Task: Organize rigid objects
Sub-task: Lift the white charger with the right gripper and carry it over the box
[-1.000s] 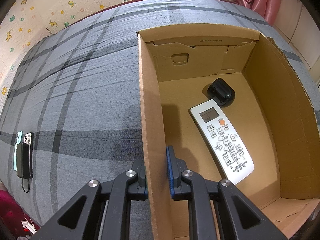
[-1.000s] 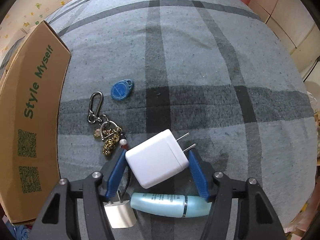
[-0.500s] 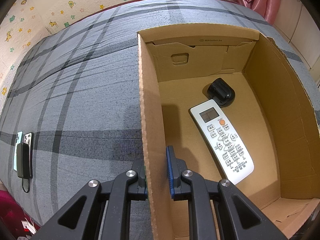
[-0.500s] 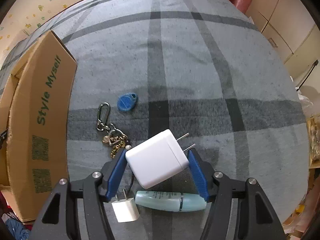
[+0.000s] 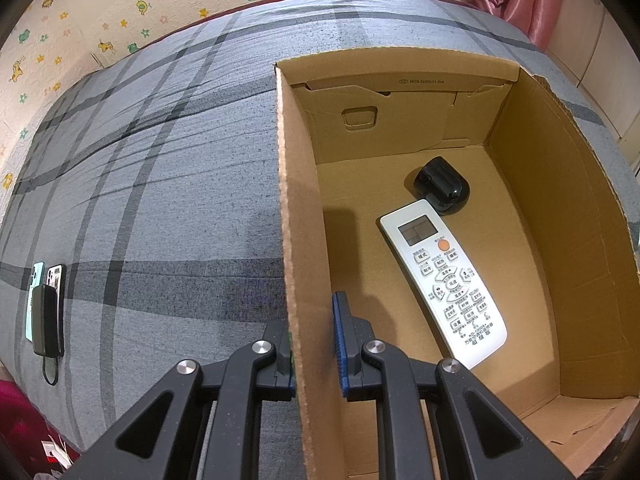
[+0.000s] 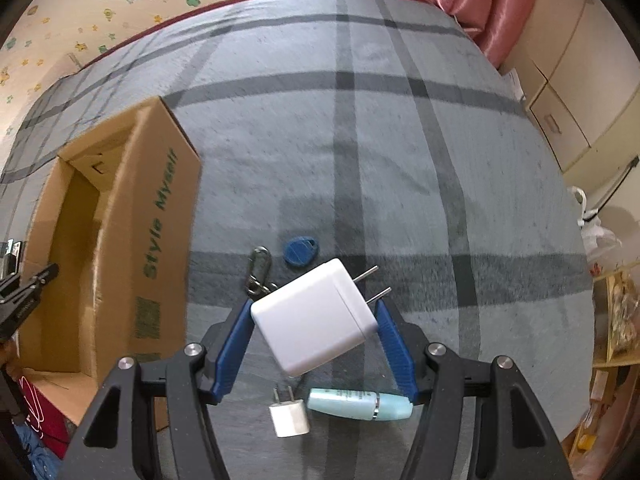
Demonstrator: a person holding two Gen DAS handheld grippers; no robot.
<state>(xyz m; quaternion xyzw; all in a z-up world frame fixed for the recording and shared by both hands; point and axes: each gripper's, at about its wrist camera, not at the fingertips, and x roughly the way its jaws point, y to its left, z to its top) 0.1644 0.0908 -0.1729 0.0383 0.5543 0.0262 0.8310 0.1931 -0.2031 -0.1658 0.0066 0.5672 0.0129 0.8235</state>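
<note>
Right hand-held gripper [image 6: 314,336] clasps white charger [image 6: 314,322] (prongs outward) above bedspread [image 6: 400,180].

Even indoor light, fisheye-bent edges, right view motion-blurred

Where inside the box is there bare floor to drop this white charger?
Inside the cardboard box, the floor is bare between the white remote and the right wall, and between the remote and the left wall, which the left gripper clamps. The far middle is crowded: a black case touches the remote's top.
</note>
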